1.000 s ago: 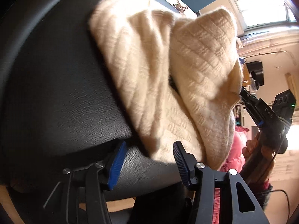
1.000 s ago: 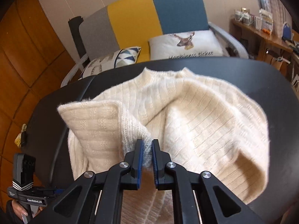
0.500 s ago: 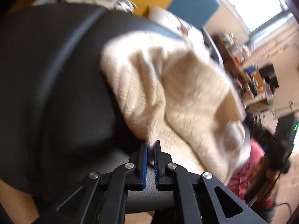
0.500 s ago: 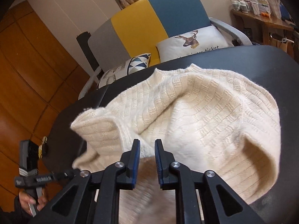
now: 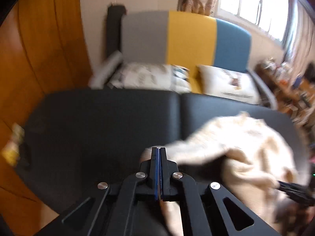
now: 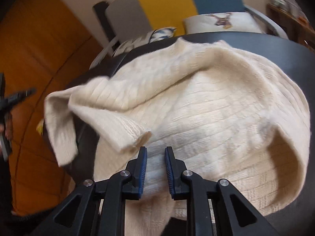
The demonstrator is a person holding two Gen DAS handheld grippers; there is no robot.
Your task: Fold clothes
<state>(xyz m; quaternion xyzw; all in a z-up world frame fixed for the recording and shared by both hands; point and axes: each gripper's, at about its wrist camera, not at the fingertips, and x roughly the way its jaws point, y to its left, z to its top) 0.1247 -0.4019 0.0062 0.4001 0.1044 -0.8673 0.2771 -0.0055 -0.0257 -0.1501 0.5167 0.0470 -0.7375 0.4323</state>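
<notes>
Cream knit sweater (image 6: 206,102) lies crumpled on the black padded table (image 6: 285,53), bunched toward the table's right half in the left wrist view (image 5: 246,137). One sleeve, cuff end open, lies folded across the body toward 8 o'clock in the right wrist view; another flap of knit hangs over the table edge at 9 o'clock.

Right gripper (image 6: 155,153): fingers a narrow gap apart, blue pads showing, nothing pinched between them. The sleeve cuff sits just beside the left finger at 11 o'clock; the sweater body lies under the tips.

Left gripper (image 5: 158,151): fingers pressed together, pads meeting. A corner of cream knit appears at the tips, but the frame is blurred; cannot tell whether it is gripped or only behind.

Beyond the table at 12 o'clock: a sofa (image 5: 189,37) with grey, yellow and blue back panels, two cushions (image 6: 220,21) on its seat. Orange wood wall (image 5: 39,59) at 9 o'clock. Window (image 5: 256,4) at 1 o'clock.
</notes>
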